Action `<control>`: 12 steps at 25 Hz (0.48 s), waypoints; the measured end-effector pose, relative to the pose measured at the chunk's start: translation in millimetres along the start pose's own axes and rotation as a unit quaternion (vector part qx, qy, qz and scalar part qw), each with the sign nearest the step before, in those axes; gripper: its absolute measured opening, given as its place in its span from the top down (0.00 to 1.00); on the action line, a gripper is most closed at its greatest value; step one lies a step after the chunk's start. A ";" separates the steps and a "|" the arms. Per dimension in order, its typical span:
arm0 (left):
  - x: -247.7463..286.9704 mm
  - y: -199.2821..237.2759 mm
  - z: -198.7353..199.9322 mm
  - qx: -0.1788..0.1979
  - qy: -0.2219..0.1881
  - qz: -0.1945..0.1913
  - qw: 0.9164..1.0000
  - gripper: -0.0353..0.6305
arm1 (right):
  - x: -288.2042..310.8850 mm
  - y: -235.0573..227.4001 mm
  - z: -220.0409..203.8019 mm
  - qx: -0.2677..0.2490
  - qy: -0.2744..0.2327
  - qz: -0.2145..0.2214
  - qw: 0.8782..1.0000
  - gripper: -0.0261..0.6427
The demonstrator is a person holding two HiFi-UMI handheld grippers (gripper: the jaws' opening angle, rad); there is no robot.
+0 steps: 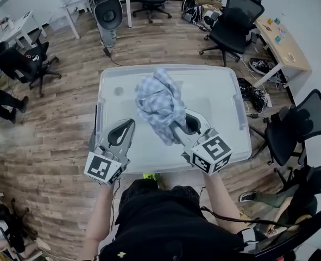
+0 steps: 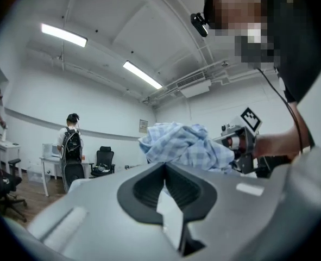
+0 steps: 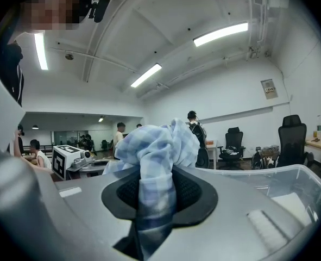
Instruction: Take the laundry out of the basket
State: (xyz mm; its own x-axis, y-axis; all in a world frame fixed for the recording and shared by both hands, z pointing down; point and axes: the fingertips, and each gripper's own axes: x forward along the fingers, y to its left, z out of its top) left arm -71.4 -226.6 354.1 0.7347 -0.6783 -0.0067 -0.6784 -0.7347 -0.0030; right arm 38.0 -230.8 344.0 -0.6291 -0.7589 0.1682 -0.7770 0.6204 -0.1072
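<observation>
So the clear plastic storage bin (image 1: pixel 241 113) sits on the wood plank floor (image 1: pixel 57 162), right in front of the person. The blue-and-white checked cloth (image 1: pixel 159 105) hangs over the bin's middle, pinched in the right gripper (image 1: pixel 186 121) at the near rim. The left gripper (image 1: pixel 126 125) is over the near-left corner. A black office chair (image 1: pixel 233 23) stands behind the bin to the right, with a light wooden desk (image 1: pixel 282 39) further right.

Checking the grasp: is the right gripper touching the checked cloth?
Touching. The right gripper view shows the right gripper pinching the checked cloth.
</observation>
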 end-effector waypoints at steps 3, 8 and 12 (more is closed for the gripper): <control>-11.0 -8.4 30.8 0.036 -0.030 0.026 0.999 0.93 | -26.3 6.3 5.7 -0.003 -0.013 0.006 1.000 0.81; -16.5 -46.3 72.8 0.066 -0.060 0.044 0.995 0.93 | -81.4 6.5 20.4 -0.001 -0.046 0.018 0.999 0.81; -32.4 -84.2 75.4 0.065 -0.056 0.053 0.995 0.93 | -113.2 23.2 22.7 -0.008 -0.057 0.033 0.998 0.81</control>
State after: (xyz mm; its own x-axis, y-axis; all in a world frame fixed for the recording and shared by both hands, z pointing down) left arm -38.3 -142.3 279.1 0.6592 -0.7415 -0.1251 -0.7519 -0.6472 -0.1256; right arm 90.7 -135.0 300.2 -0.6787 -0.7328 0.0486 -0.7333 0.6726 -0.0996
